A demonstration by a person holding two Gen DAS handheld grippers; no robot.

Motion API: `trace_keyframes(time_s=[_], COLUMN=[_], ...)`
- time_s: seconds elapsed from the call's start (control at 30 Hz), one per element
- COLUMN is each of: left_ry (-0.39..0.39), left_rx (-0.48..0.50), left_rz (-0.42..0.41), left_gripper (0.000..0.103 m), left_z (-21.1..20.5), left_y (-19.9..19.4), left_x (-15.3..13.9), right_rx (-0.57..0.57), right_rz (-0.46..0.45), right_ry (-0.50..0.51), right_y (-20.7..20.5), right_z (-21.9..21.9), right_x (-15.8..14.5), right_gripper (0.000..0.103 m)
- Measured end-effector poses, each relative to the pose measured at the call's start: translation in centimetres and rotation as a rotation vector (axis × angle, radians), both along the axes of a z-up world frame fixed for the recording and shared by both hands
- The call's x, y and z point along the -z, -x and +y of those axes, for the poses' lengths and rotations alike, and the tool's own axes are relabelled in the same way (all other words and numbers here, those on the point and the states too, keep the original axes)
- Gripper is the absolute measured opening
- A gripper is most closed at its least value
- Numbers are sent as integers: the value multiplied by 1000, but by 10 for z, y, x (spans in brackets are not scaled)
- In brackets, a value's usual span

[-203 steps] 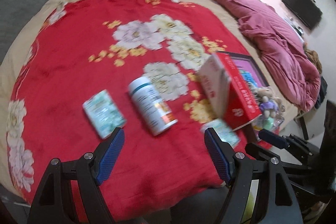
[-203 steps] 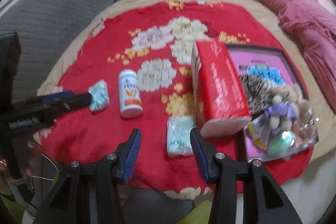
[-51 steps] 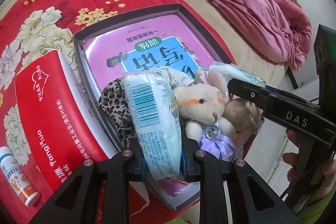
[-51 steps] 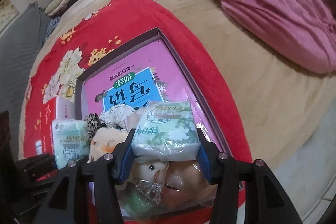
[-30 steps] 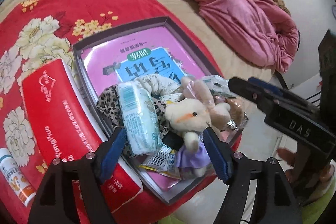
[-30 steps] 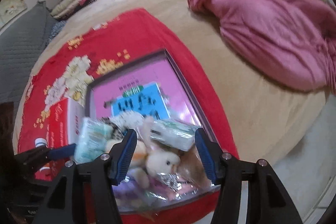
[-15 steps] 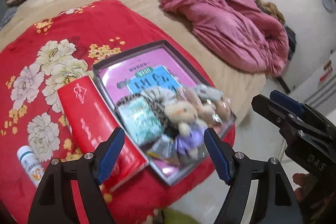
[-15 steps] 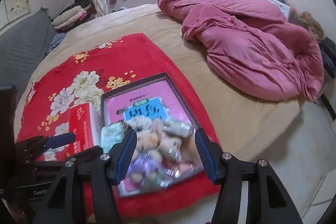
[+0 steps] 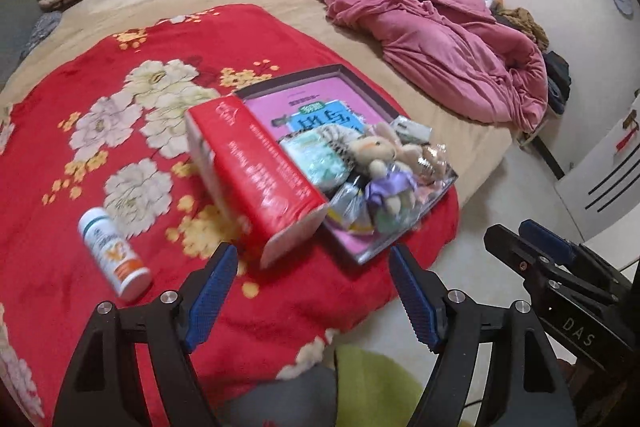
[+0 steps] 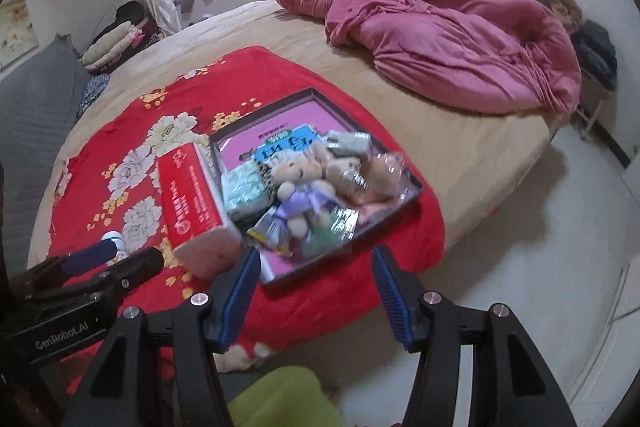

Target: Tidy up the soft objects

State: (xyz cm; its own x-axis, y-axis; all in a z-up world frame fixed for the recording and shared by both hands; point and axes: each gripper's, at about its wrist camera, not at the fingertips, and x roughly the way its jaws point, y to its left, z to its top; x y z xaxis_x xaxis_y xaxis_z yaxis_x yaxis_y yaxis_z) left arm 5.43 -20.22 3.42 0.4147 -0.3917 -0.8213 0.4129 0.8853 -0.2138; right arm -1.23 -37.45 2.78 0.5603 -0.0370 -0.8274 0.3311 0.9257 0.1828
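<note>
Red floral blanket covers the near part of the bed; on it lies a dark tray holding a plush rabbit and two tissue packs, with a red box just beside it and a white bottle lying apart; left gripper and right gripper both gape empty over the blanket's near edge.

The red blanket looks plush and matt; the pink quilt is stitched cloth with a soft sheen. The tissue packs sit in glossy crinkled film — the plush rabbit is fuzzy. The bottle is smooth white plastic — the tool pads ribbed blue.
</note>
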Motion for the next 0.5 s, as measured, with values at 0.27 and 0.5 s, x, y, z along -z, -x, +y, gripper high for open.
trace_keyframes(time_s=[0.27, 0.5], left_ry=[-5, -4], left_rx=[-46, -71], left_rz=[-8, -17], left_gripper=[79, 79], left_z=[24, 34], left_y=[22, 29], left_x=[2, -1], right_rx=[7, 30], right_rz=[45, 51], right_ry=[23, 0], right_y=[20, 28], right_z=[25, 31], right_x=[8, 9], right_gripper=[57, 57])
